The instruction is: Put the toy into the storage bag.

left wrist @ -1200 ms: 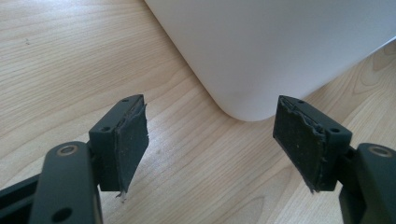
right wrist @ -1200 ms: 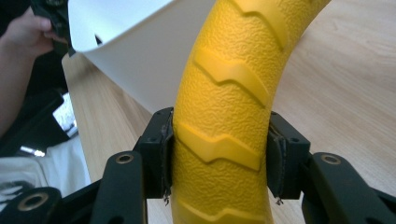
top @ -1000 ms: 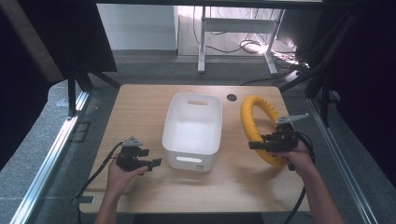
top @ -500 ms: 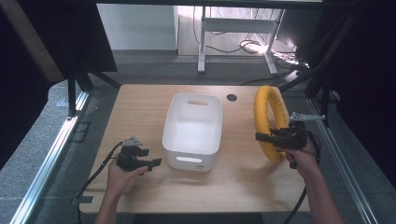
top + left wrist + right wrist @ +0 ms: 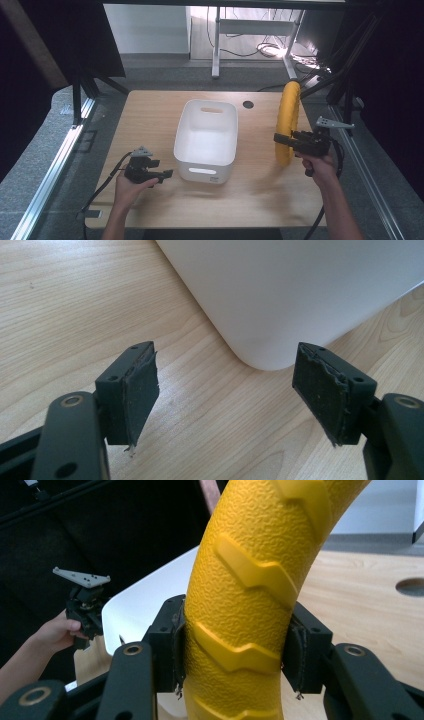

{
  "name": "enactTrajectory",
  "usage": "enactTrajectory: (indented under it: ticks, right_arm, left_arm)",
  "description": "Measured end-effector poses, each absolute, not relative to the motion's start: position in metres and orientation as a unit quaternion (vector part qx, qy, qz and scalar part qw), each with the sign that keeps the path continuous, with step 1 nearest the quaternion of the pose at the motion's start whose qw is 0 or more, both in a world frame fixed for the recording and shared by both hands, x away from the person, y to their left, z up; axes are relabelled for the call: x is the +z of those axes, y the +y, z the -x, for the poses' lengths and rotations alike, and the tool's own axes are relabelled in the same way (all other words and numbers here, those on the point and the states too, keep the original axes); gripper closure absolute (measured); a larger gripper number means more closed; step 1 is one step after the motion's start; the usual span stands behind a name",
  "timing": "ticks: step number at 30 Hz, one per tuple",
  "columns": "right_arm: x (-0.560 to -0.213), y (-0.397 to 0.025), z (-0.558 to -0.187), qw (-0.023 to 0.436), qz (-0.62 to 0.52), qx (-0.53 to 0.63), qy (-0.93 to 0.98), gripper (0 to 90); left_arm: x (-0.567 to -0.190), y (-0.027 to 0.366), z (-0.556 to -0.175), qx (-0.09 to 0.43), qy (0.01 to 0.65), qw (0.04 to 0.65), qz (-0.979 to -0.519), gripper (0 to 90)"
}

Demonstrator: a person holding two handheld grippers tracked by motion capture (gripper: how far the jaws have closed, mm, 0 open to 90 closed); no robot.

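At right of frame, the right gripper [image 5: 283,140] has tipped the clamped yellow ring [image 5: 289,115] upright, ready for the white bin [image 5: 206,137]; left gripper [image 5: 161,174] gapes wide.

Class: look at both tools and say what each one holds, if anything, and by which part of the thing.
The right tool clamps the yellow ring across its ridged band, low on the upright ring. The left tool is open and holds nothing, beside the white tub.

Left hand-held gripper [image 5: 161,174] agape — right [image 5: 281,139] clamped
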State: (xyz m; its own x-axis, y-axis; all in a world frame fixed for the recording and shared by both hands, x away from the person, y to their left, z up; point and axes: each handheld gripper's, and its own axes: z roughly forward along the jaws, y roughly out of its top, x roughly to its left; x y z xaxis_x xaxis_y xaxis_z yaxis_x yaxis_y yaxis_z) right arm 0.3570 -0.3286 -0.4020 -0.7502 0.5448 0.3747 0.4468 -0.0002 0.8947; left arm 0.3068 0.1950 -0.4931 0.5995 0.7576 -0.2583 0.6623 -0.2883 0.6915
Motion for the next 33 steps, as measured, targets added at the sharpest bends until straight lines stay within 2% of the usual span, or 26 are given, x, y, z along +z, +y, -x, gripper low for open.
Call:
enactTrajectory:
  ticks: [16,33]
  right_arm:
    - [-0.397,-0.313,-0.352,0.070,-0.342,0.657,0.668,50.0]
    - [-0.387,-0.282,-0.344,0.123,-0.343,0.670,0.647,49.8]
  left_arm:
    - [-0.493,0.196,-0.307,0.062,0.442,0.399,-0.801,26.6]
    - [-0.492,0.197,-0.307,0.063,0.444,0.400,-0.799,26.6]
